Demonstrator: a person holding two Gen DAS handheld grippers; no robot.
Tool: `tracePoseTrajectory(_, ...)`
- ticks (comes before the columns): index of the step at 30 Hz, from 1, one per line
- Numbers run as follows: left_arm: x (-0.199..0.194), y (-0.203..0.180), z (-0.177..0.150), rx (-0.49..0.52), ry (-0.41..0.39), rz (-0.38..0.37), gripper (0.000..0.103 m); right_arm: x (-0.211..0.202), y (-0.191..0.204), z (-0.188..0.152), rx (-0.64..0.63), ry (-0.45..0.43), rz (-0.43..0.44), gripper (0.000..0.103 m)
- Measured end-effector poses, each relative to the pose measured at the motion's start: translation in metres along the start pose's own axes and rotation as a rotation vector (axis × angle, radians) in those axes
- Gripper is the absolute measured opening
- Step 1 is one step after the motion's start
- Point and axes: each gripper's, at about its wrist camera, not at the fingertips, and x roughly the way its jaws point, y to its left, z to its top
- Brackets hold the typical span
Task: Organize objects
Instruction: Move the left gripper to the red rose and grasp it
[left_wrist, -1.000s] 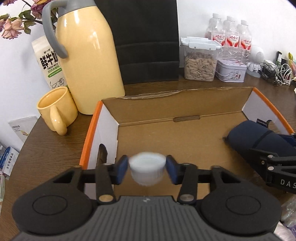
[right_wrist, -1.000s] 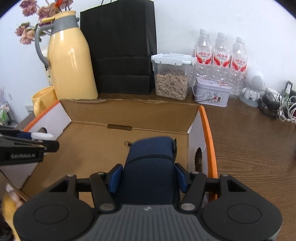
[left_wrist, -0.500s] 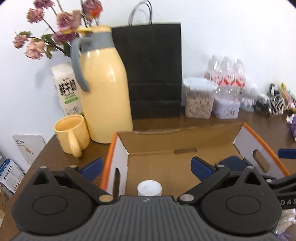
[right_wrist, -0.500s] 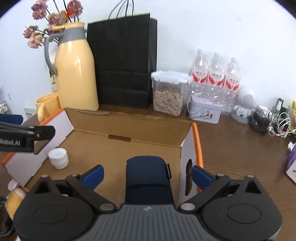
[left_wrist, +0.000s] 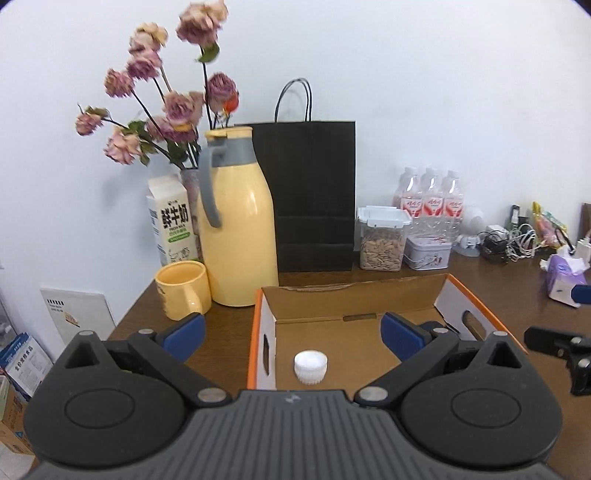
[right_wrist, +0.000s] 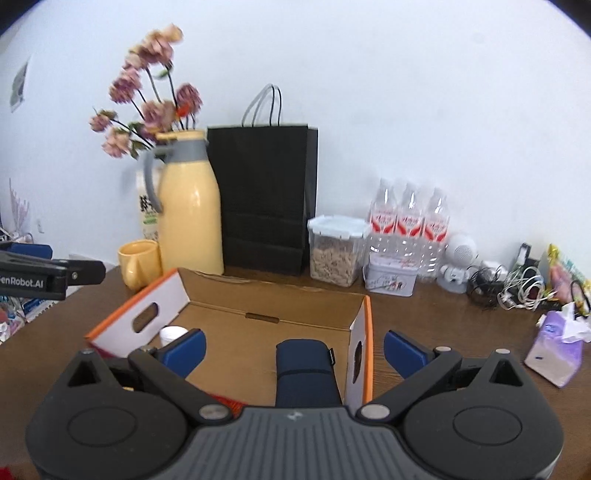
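Observation:
An open cardboard box (left_wrist: 354, 300) with orange edges sits on the brown table. A small white ribbed jar (left_wrist: 310, 367) stands on its floor at the left, seen too in the right wrist view (right_wrist: 171, 334). A dark blue pouch (right_wrist: 304, 373) lies in the box's right part. My left gripper (left_wrist: 293, 336) hangs open above and short of the jar, nothing between its blue pads. My right gripper (right_wrist: 293, 350) is open as well, raised behind the pouch, pads clear of it. Each gripper shows at the edge of the other's view.
Along the wall stand a yellow thermos jug (left_wrist: 238, 225), a yellow mug (left_wrist: 183, 288), a milk carton (left_wrist: 171, 225), dried flowers, a black paper bag (left_wrist: 314, 195), a seed container (left_wrist: 382, 240), a tin, water bottles and cables. A purple tissue pack (right_wrist: 557, 350) lies right.
Both grippers opened and let go: the white jar and the blue pouch now rest in the box. Both hands pulled back and up, so the box looks smaller and farther.

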Motion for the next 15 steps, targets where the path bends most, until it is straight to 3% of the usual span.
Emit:
tracePoseTrajectory(8,-0.075,0.007,-0.038,0.028,-0.041,0.019,0.103,-0.075,0.020,-0.031,-0.031,-0.024,0.017,0.103)
tracePoseTrajectory(15,-0.124,0.019,-0.087,-0.011,-0.035,0.020,0.103,-0.114,0.042,-0.078,-0.041,0.006,0.060,0.103)
